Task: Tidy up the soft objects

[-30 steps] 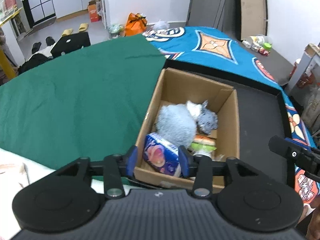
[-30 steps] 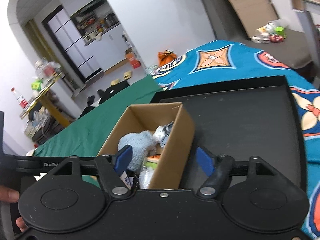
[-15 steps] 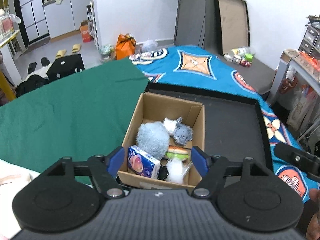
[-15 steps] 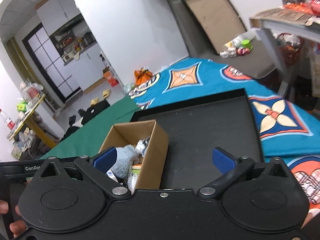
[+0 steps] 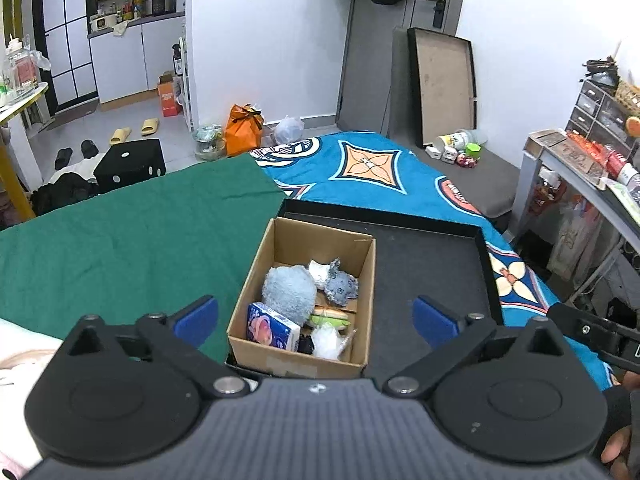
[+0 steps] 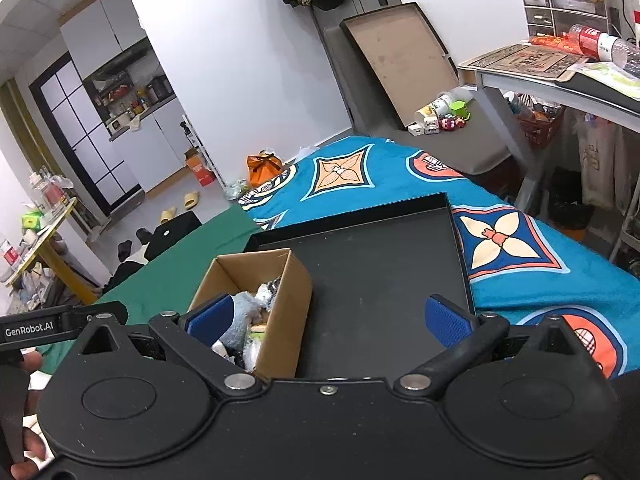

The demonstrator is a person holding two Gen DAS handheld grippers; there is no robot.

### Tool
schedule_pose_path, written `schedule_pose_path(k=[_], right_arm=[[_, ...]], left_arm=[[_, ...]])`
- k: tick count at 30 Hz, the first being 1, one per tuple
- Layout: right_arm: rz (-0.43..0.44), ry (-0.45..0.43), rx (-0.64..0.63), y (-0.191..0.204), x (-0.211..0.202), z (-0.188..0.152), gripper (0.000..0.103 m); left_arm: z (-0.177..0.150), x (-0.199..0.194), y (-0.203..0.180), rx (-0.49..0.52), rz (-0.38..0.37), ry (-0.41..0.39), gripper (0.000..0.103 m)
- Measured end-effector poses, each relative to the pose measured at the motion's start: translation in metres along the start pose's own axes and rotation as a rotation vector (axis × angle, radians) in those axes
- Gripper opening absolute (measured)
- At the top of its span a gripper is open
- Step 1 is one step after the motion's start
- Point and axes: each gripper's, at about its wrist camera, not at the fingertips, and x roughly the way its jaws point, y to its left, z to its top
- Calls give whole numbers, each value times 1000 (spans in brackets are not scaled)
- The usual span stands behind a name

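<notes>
— Two grippers, both empty. The left gripper (image 5: 316,318) has its jaws opening to their widest, and nothing is pinched: the cardboard box (image 5: 362,280) only shows in the gap, lower down. The right gripper (image 6: 328,320) stands just as wide with nothing in it.

— And the soft things?

— All I can see of them are inside the box, which sits at the left end of the black tray (image 5: 486,258): a blue-grey plush ball (image 5: 289,293), a small grey plush toy (image 5: 340,282) beside it, a tissue pack (image 5: 272,328) at the near wall, a clear plastic bag (image 5: 328,340). The green cloth (image 5: 120,240) to the left looks bare.

— So what is the step?

— Letting go and backing off, I judge. To do it well, lift both grippers straight away from the box so no finger catches a wall and tips it. Keep the jaws wide until clear.

— Anything left to collect?

— None that I can see; the near corners are hidden behind the gripper bodies.
</notes>
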Motion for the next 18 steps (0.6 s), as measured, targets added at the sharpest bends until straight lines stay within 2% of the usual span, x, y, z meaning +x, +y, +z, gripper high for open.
schedule_pose_path(k=[18], right_arm=[[-68, -19, -15, 4, -54, -4, 103]], left_arm=[[-14, -52, -7, 31, -93, -31, 103]])
